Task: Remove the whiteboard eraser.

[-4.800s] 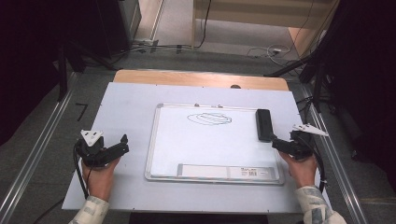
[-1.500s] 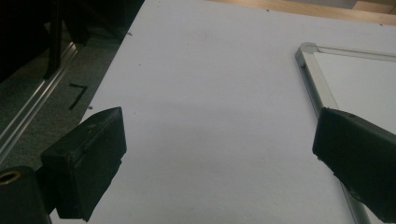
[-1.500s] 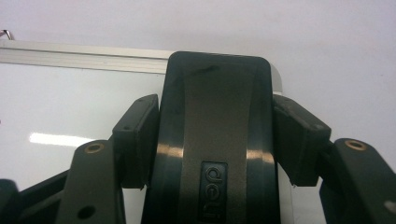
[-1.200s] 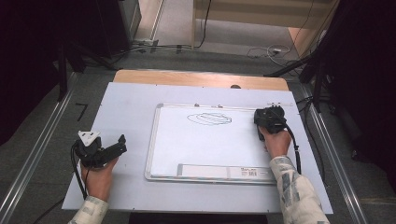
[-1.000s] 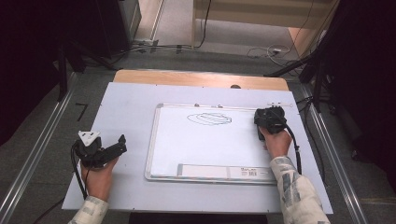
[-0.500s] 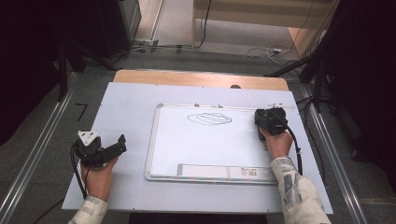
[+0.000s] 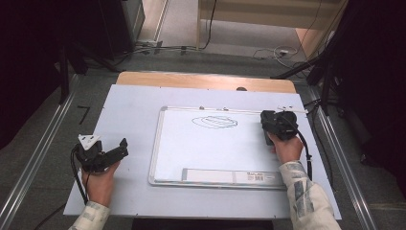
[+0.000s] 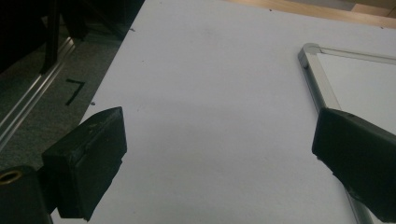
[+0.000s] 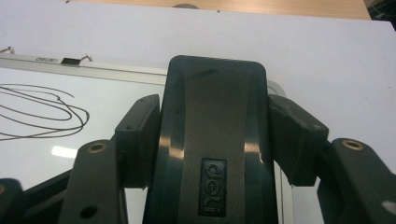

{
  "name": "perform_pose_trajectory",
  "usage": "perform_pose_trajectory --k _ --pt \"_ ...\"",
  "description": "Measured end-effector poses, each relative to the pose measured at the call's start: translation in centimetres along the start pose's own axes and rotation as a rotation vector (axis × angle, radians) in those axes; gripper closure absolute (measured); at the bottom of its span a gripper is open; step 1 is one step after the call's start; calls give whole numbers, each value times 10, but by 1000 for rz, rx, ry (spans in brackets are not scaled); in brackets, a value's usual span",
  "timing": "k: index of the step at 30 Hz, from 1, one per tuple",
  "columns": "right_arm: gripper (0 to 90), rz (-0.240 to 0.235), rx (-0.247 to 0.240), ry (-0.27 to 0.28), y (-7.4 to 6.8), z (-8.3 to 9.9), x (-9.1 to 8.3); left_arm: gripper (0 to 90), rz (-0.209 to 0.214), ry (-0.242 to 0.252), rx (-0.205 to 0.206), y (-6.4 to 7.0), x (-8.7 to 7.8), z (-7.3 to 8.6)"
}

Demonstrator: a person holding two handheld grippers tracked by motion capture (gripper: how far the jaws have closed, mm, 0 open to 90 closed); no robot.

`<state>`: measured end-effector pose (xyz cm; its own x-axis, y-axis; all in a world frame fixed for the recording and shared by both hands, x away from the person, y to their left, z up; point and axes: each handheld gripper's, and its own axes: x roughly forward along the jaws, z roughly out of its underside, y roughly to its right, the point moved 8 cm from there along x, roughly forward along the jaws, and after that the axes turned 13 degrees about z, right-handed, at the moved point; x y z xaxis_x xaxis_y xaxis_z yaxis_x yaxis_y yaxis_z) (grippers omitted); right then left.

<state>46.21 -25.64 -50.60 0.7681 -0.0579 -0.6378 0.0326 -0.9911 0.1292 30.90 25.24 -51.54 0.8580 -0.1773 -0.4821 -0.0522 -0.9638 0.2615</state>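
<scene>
Left gripper (image 7: 116, 149) near table's (image 7: 134, 105) front-left edge, jaws spread wide, holding nothing, hovering over bare white surface beside whiteboard (image 7: 210, 148) frame. Right gripper (image 9: 212, 135) farther out at whiteboard's right edge, jaws pinching black eraser (image 9: 212, 130) by both long sides. Scribble (image 7: 214, 121) left of eraser, apart.
</scene>
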Motion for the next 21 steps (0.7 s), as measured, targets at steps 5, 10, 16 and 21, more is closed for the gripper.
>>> perform_pose_trajectory --k 5,10,16,21 --pt "368 -12 -4 4 -2 2 -5 36 1 1 7 2 -1 0" --pt "368 -21 -7 7 -4 4 -8 36 0 -1 6 2 0 0" --pt "368 -22 -9 9 -5 4 -8 36 1 0 8 2 0 0" --pt "368 -25 -13 11 -6 4 -8 36 -1 -2 5 2 0 0"
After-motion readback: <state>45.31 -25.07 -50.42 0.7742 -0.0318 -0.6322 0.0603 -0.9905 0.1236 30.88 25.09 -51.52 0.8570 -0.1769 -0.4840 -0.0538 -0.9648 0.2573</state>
